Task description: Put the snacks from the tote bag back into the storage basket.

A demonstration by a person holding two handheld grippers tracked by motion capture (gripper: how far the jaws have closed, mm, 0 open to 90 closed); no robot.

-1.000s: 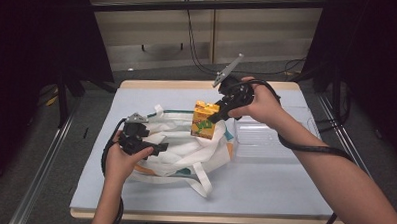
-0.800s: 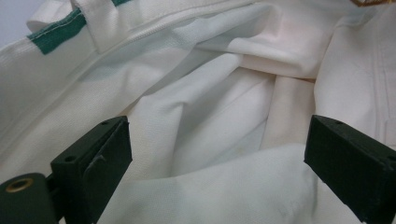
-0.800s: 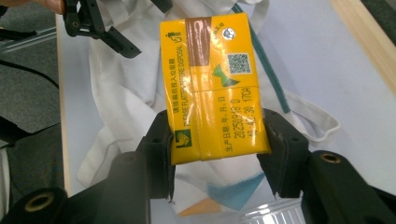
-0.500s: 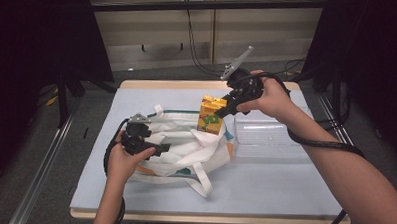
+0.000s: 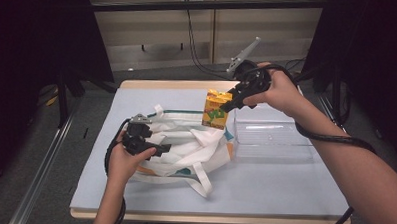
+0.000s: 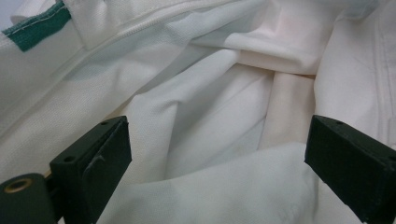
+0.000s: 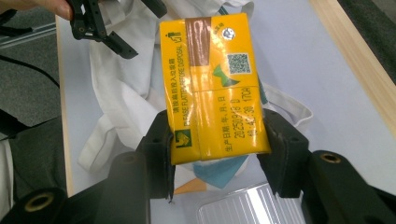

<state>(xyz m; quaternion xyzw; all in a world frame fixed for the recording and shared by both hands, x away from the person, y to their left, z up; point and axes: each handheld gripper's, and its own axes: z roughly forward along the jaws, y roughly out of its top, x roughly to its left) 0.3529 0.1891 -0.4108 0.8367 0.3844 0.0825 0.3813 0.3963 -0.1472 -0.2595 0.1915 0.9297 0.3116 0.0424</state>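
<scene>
A yellow drink carton (image 5: 216,110) hangs in the air over the right end of a white cloth bag (image 5: 185,141), with my right gripper (image 5: 226,104) shut on its upper part. In the right gripper view the carton (image 7: 210,88) sits squeezed between both pads of that gripper (image 7: 217,154), its printed top panel facing the camera. My left gripper (image 5: 161,148) rests on the bag's left side. Its jaws (image 6: 217,158) stand wide apart, with loose white cloth (image 6: 210,70) lying between and under them.
A clear plastic tray (image 5: 275,139) stands on the light blue table top (image 5: 264,189) right of the bag, just under the right hand. The bag's straps trail toward the front. The table's wooden edge (image 7: 355,60) runs along the far side.
The right gripper has lifted the carton up and a little to the right, away from the bag's mouth. The left gripper has stayed on the bag.
</scene>
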